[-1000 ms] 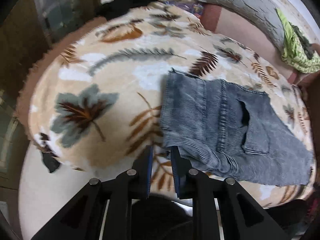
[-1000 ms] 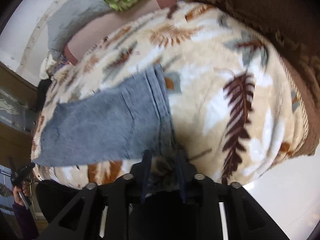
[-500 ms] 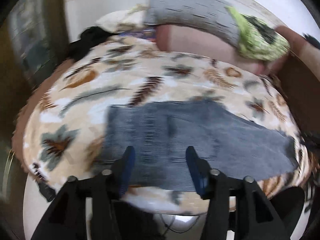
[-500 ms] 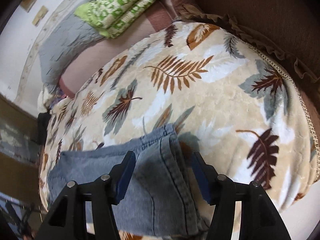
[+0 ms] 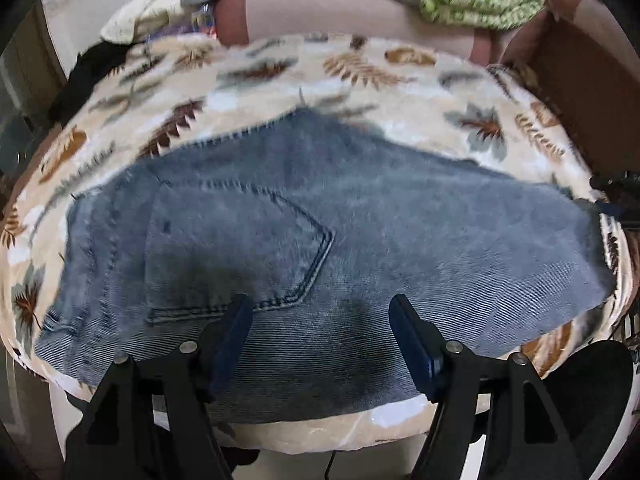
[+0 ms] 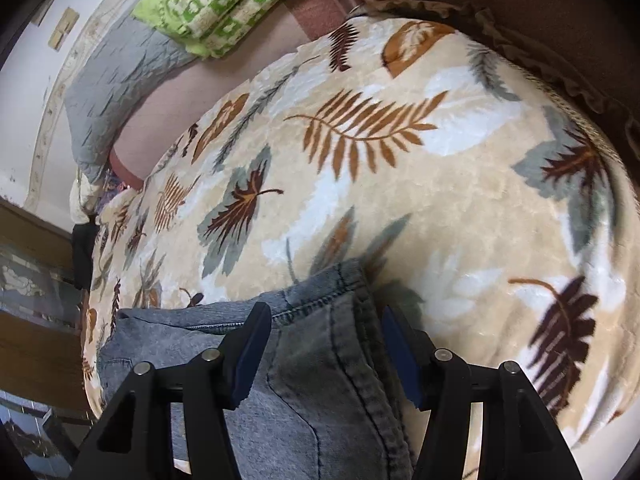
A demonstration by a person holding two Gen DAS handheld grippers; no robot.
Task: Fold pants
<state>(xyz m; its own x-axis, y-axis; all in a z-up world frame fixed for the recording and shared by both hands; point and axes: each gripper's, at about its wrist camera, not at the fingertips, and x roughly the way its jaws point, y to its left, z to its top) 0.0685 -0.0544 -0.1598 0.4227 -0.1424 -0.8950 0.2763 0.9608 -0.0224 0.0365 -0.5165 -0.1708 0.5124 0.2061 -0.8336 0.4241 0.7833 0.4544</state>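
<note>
On the bed, spread over a leaf-print blanket [image 5: 360, 76]: denim pants [image 5: 320, 216] already doubled over, back pocket [image 5: 240, 248] facing up, waistband off to the left and the cut hem end trailing right. Left claw [image 5: 320, 336] hanging just above the near edge with its jaws wide apart, holding nothing. Right claw [image 6: 326, 344] same deal, jaws spread and empty, parked over the hem-side corner of the pants [image 6: 320, 360], where the stitched edge bunches up a little. Looks like the moment between folds, so probably lining up for the next one. To do it clean: drop each claw onto the near edge, pinch through every layer and not just the top one, otherwise the bottom layer stays behind and the fold goes crooked. Better to grab close to the corners than mid-edge, lift only enough to clear the fuzzy blanket since that pile will drag on denim, then carry both sides over at the same pace and line up the edges before letting go. Worth smoothing that bunched seam on the right first. Green patterned cloth [image 6: 224, 4] and grey pillow [image 6: 116, 80] sitting well away by the wall, no bother.
</note>
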